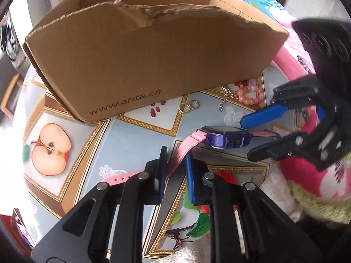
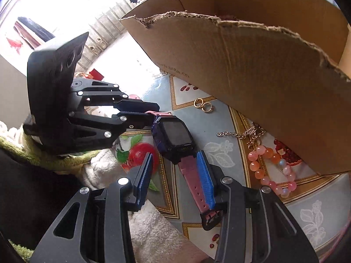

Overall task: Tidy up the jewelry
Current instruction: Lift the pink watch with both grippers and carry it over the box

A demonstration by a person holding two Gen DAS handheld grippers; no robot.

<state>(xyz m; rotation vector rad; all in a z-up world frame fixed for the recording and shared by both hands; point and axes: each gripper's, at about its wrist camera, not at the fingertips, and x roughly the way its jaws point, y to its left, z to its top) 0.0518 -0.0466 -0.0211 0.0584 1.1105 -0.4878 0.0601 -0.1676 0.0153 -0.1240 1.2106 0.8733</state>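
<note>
A watch [image 1: 226,139] [image 2: 175,138] with a purple case and pink strap lies on the fruit-print tablecloth [image 1: 140,140]. My left gripper [image 1: 175,153] [image 2: 154,111] is shut on one half of the pink strap [image 1: 182,151], near the case. My right gripper [image 2: 175,153] [image 1: 245,138] stands open over the other half of the strap [image 2: 193,182], which lies against its right finger [image 2: 205,179]. Near the box lie two gold rings [image 1: 188,106] [image 2: 204,105], a thin chain [image 1: 226,96] [image 2: 237,134] and a pink bead bracelet [image 1: 250,96] [image 2: 272,171].
An open cardboard box [image 1: 153,65] [image 2: 263,87] with a torn top edge stands just behind the jewelry. A white fluffy cloth [image 2: 153,225] hangs at the table's near edge. Fuzzy green and pink floral fabric [image 1: 311,188] shows behind the right gripper.
</note>
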